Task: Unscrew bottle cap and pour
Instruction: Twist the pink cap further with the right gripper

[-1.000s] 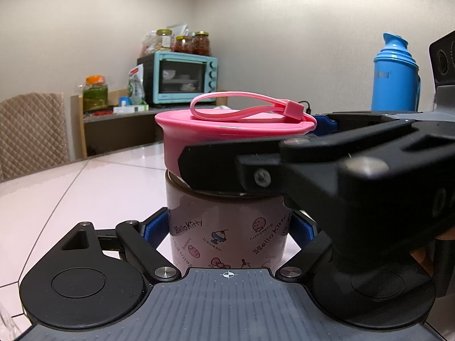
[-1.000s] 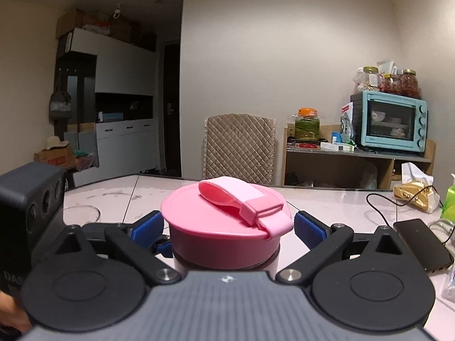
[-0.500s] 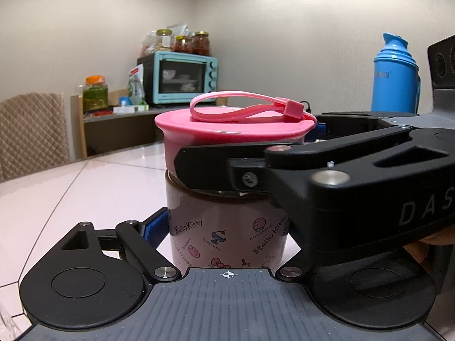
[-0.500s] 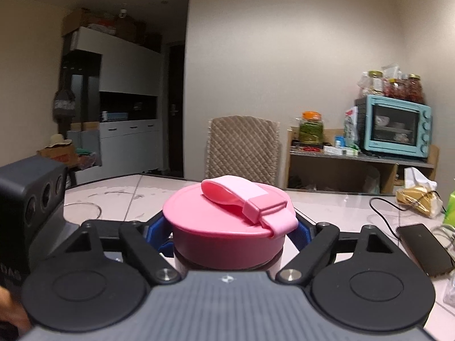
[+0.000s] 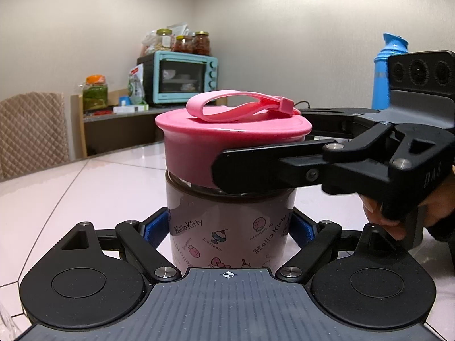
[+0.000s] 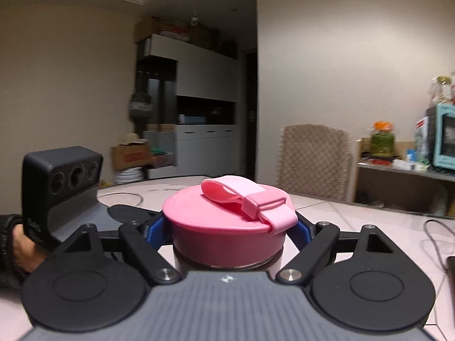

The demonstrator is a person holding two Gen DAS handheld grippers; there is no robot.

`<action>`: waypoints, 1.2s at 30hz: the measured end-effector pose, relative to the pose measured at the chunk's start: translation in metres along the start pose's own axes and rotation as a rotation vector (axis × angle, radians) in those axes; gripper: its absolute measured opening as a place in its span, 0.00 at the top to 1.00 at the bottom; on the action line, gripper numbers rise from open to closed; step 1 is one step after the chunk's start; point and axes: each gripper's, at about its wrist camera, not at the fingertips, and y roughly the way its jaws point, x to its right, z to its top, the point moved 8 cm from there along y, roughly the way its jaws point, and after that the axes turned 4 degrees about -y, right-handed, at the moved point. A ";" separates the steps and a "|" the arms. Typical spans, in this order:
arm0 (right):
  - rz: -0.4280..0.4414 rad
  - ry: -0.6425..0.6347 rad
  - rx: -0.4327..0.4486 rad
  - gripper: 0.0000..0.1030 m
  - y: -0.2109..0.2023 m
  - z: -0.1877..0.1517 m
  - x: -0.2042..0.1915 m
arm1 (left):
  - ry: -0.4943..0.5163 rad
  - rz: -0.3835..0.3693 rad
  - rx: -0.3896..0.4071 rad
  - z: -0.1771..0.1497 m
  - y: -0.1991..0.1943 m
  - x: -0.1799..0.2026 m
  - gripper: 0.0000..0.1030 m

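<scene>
Both wrist views look closely, crosswise, at one pink cap (image 5: 233, 139).

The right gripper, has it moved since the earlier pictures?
Yes. The right gripper, shut on the pink cap, swung leftward: the teal oven slid to the picture's right edge.

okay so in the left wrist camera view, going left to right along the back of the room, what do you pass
Quilted chair back → jar with the orange lid → teal toaster oven → pink cap of the bottle, nearer → blue thermos.
</scene>
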 end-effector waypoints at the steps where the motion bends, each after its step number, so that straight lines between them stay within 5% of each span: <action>1: 0.015 0.009 0.002 0.17 -0.001 0.000 0.001 | 0.000 0.000 0.000 0.000 0.000 0.000 0.12; 5: 0.027 0.021 0.004 0.16 -0.001 0.002 0.001 | -0.001 0.000 0.000 0.000 0.000 -0.001 0.12; 7: 0.012 0.017 -0.002 0.06 -0.002 0.004 0.000 | -0.001 -0.001 0.000 0.000 0.000 -0.002 0.12; 10: -0.034 0.011 -0.009 0.03 -0.005 0.006 -0.004 | 0.000 0.000 0.000 0.000 0.000 -0.002 0.12; 24: -0.295 0.039 -0.036 0.02 -0.011 0.008 -0.020 | 0.000 0.000 0.000 0.000 0.000 -0.003 0.12; 36: -0.338 0.091 -0.023 0.02 0.004 0.004 -0.019 | 0.001 0.001 0.000 0.000 0.000 -0.003 0.12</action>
